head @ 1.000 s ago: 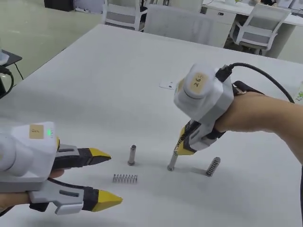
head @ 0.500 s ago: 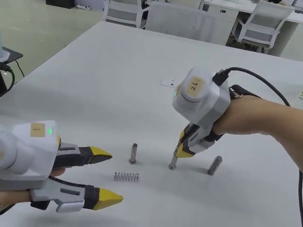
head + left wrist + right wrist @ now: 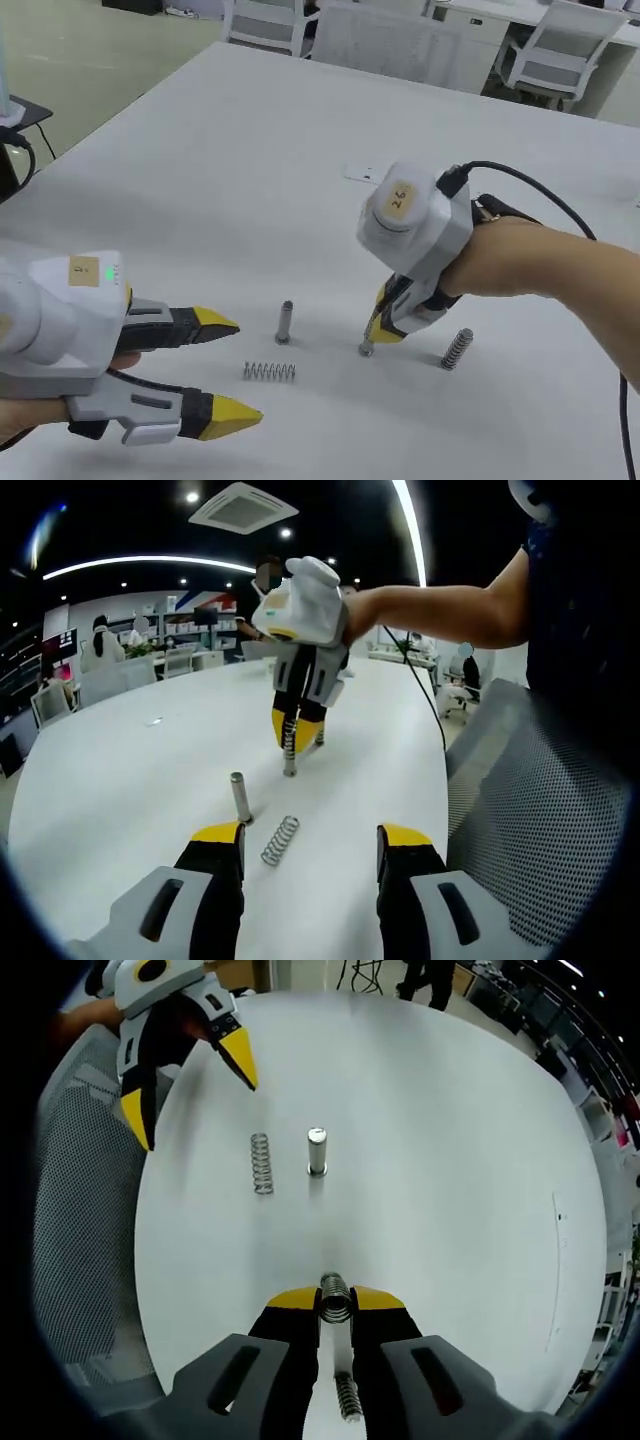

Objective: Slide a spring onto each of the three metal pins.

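Right tool (image 3: 383, 328): jaws narrow, clamped on one spring (image 3: 335, 1295), long axis upright, lower end over the middle pin (image 3: 367, 347). Left tool (image 3: 245, 368): jaws wide, holding nothing, just beside a loose spring (image 3: 268, 372) lying flat on the white counter (image 3: 200, 180), long axis left-to-right in the head view. Bare pin (image 3: 286, 322) upright near it; third spring (image 3: 457, 349) standing slightly tilted, rightmost.
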The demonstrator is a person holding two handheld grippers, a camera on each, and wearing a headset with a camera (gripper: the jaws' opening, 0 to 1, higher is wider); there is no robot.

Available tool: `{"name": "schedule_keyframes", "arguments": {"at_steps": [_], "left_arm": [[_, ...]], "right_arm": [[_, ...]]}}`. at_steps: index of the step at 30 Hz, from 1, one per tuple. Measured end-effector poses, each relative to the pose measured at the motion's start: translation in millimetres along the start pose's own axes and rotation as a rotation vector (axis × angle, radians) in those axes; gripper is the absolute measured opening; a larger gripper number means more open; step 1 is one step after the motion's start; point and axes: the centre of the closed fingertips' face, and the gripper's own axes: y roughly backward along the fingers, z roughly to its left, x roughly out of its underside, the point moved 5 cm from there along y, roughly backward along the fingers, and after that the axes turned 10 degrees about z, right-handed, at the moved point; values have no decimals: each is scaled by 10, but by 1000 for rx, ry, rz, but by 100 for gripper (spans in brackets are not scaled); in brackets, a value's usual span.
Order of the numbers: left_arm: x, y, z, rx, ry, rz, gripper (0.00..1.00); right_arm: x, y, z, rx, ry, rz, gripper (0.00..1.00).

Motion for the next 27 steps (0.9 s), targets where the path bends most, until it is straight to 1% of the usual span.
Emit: {"name": "schedule_keyframes", "arguments": {"at_steps": [14,20,27], "left_arm": [[0,-4,-6,-1,0,0,47],[4,-3,-9,-1,1,1,47],[9,-11,-11,1,2,3,47]], "right_arm": [[16,-154,21,-4,-2,9,9],[23,-195,33,-13,-7,12,9],[29,-194,28,-16,-14,11,9]]}}
